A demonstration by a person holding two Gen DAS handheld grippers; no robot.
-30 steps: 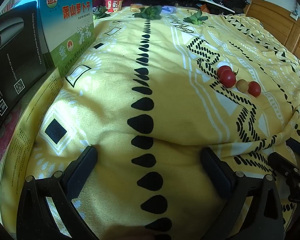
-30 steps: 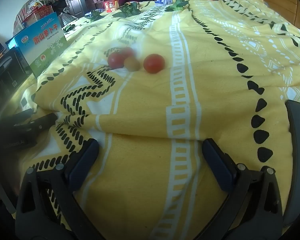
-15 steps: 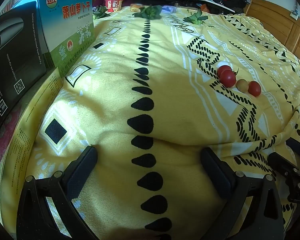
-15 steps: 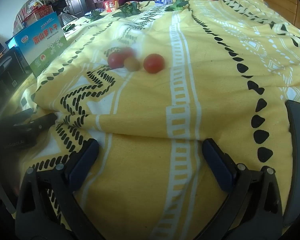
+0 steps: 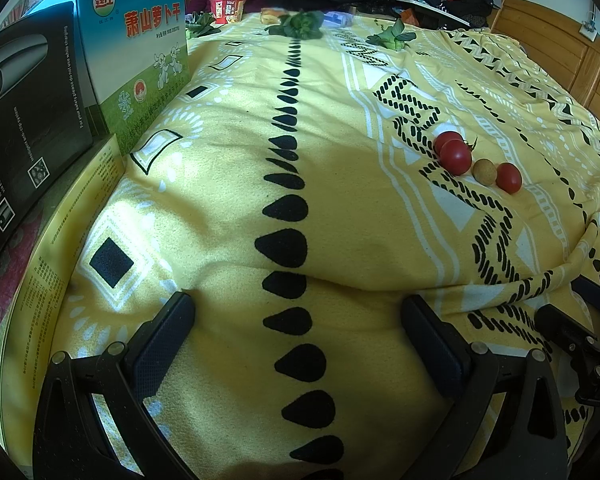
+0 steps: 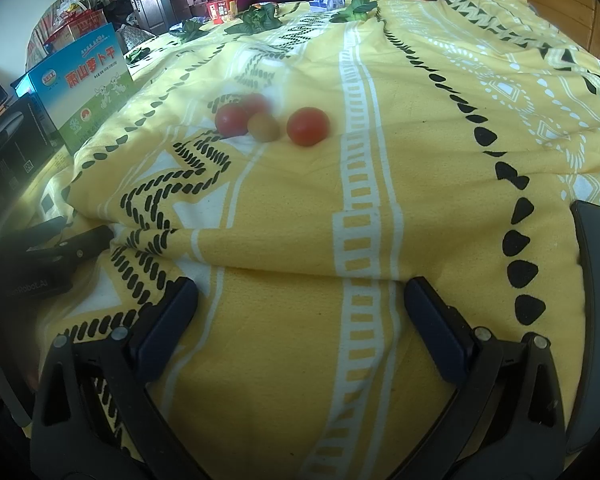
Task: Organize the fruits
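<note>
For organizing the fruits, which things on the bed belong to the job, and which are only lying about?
Belong to the job:
- three red tomatoes
- small brown fruit between them
- left gripper and right gripper, jaws open and empty

Only lying about:
- blue-green carton
- black box
- leafy greens
- red cup
- yellow blanket

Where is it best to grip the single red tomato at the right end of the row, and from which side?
Probably grip the red tomato across its round middle, coming from above with the right gripper. Its right side is free, but the brownish fruit lies close on its left.
</note>
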